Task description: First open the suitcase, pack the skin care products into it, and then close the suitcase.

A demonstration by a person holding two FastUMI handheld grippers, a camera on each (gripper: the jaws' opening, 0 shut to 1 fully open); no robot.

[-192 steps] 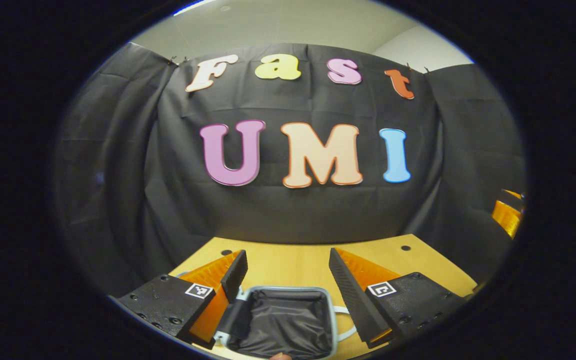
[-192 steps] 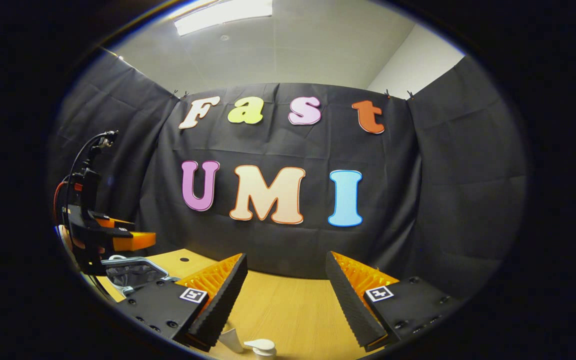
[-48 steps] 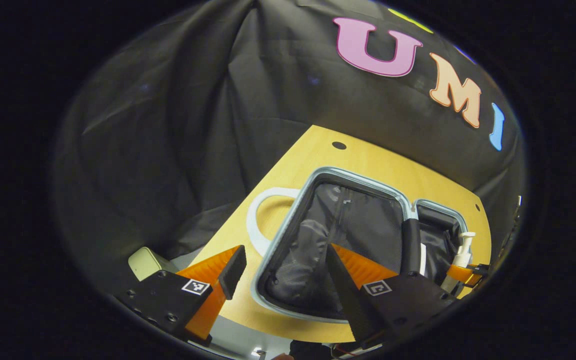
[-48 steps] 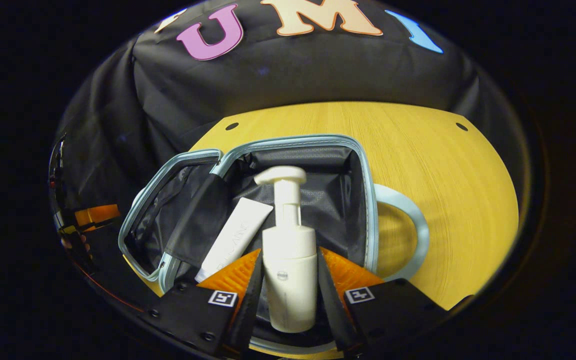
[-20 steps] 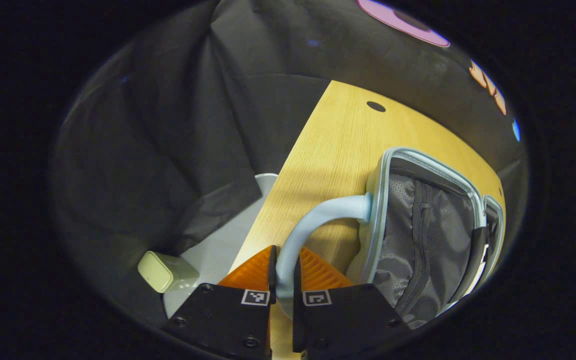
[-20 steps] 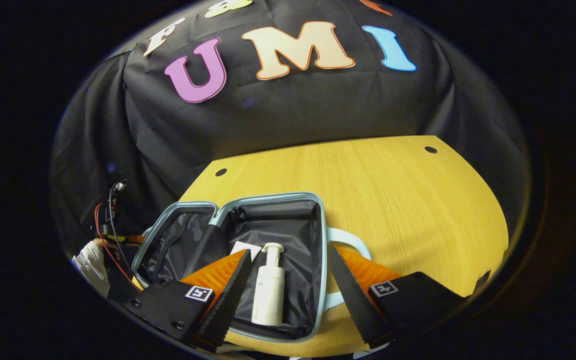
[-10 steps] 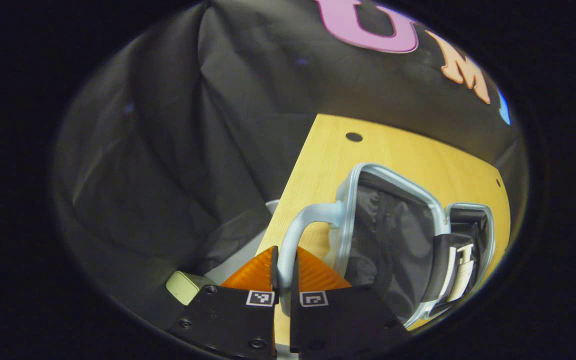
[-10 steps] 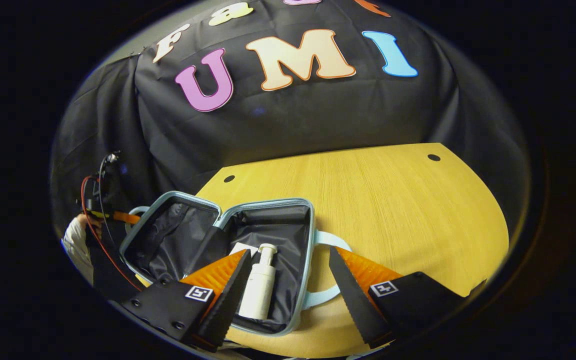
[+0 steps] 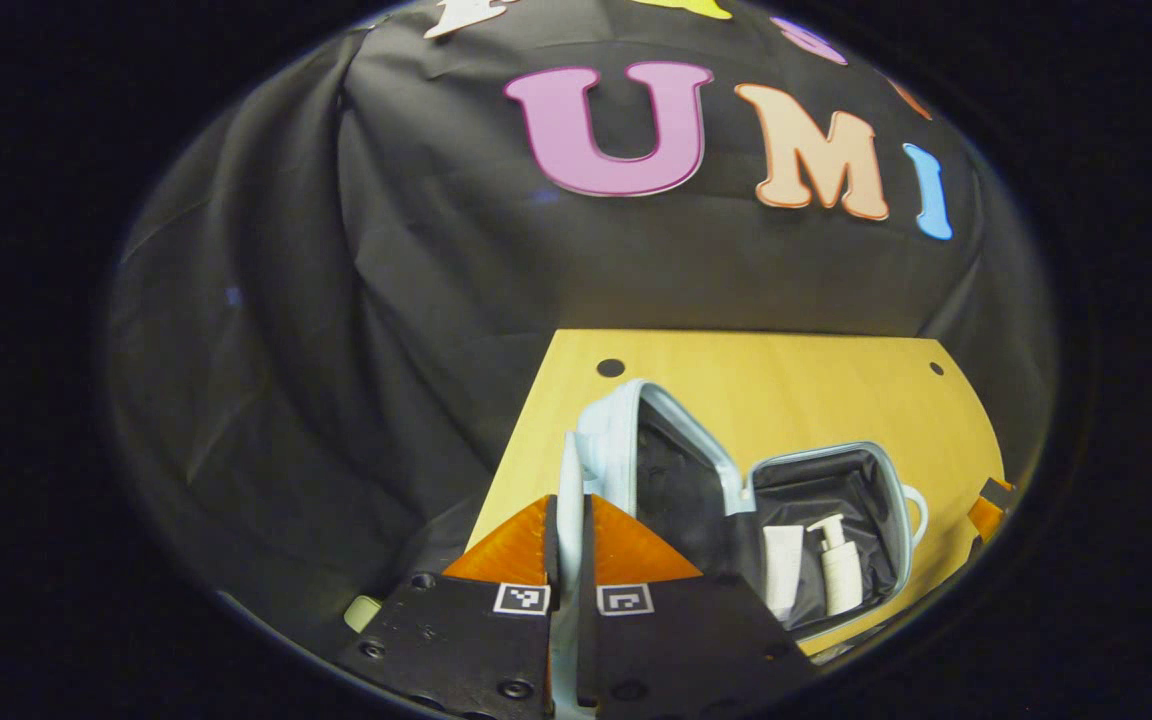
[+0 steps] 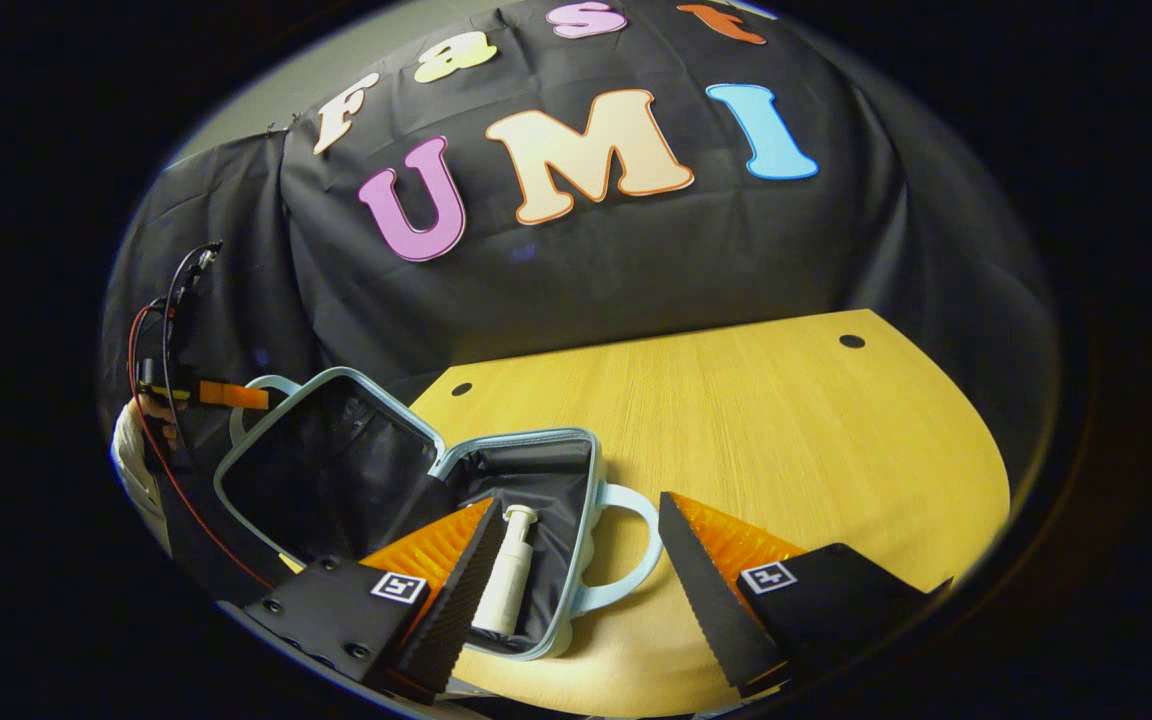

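Note:
My left gripper (image 9: 569,512) is shut on the pale blue handle (image 9: 570,468) of the suitcase lid (image 9: 608,432), which stands tilted up near upright. Beside it, the suitcase base (image 9: 902,505) lies flat on the table, holding a white tube (image 9: 784,582) and a white pump bottle (image 9: 839,578). In the right gripper view, my right gripper (image 10: 576,520) hangs open above the base's near end, with the pump bottle (image 10: 504,580) below its left finger. The raised lid (image 10: 326,470) shows at left, with the left gripper (image 10: 206,393) on its handle.
The wooden table (image 10: 786,450) stretches to the right of the suitcase, with small holes near its back edge. The base's own handle (image 10: 636,570) sticks out toward my right gripper. A small pale box (image 9: 361,610) lies on the floor off the table's left edge.
The left gripper, shut on the lid's handle, has swung the lid up from flat to near upright. The right gripper let go of the pump bottle earlier and stays open, drawn back.

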